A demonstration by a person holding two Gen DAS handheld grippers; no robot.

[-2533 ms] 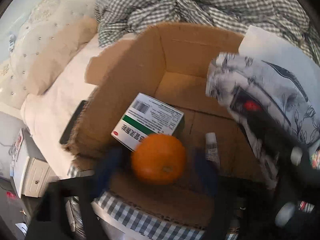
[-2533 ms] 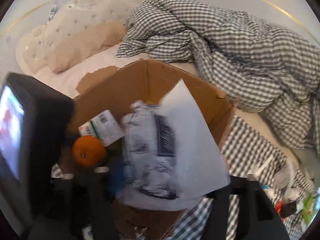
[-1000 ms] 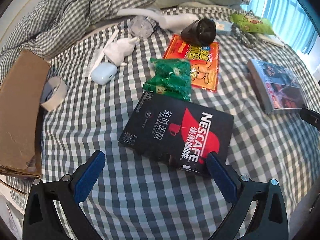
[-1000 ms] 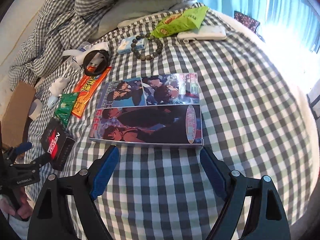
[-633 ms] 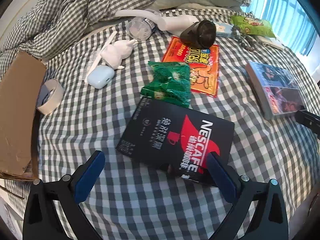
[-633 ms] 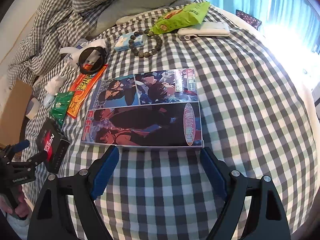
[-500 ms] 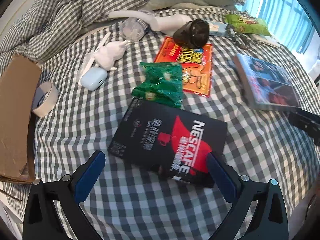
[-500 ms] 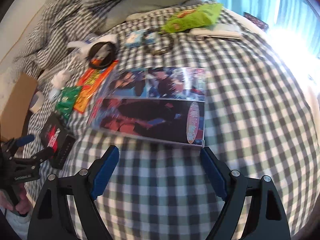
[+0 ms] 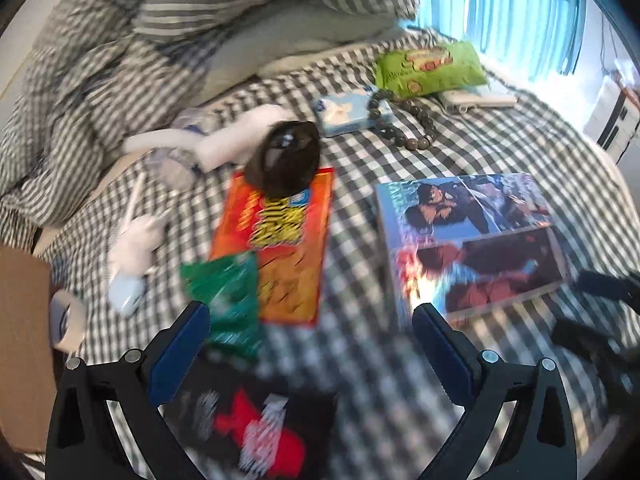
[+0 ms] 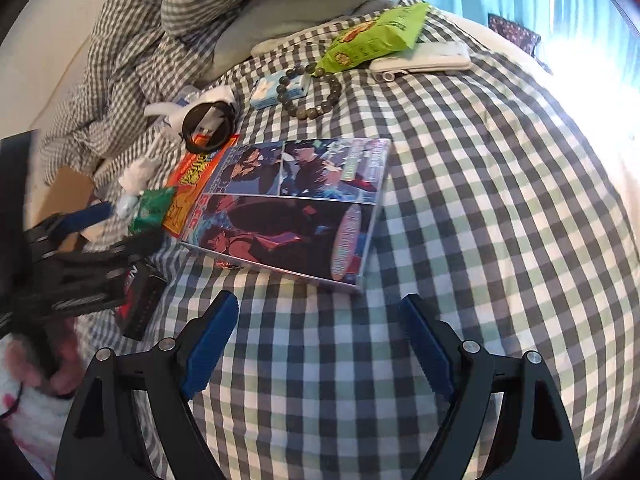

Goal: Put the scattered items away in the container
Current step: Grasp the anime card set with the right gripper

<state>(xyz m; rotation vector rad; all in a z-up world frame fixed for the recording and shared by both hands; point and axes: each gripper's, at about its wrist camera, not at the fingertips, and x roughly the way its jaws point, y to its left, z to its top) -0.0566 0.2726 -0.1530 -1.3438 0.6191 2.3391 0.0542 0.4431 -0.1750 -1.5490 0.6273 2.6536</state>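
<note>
Scattered items lie on a checked bed. My left gripper (image 9: 312,344) is open and empty above the black Nescafe box (image 9: 260,432), with a green packet (image 9: 228,300) and an orange packet (image 9: 280,240) just ahead. My right gripper (image 10: 320,336) is open and empty, just short of the near edge of a comic book (image 10: 288,208), which also shows in the left wrist view (image 9: 472,240). The cardboard box (image 9: 20,340) stands at the left edge. The left gripper also shows in the right wrist view (image 10: 80,240), over the Nescafe box (image 10: 140,292).
A black round object (image 9: 286,164), white plush toys (image 9: 136,240), a white earbud case (image 9: 126,298), a tape roll (image 9: 70,320), a bead bracelet (image 10: 312,88), a small blue pack (image 10: 276,90), a green snack bag (image 10: 372,36) and a white pouch (image 10: 424,60) lie around. A crumpled duvet (image 10: 168,40) is behind.
The left gripper has moved forward and right over the Nescafe box, which now sits under it. The right gripper has come closer to the comic book. Both stay open.
</note>
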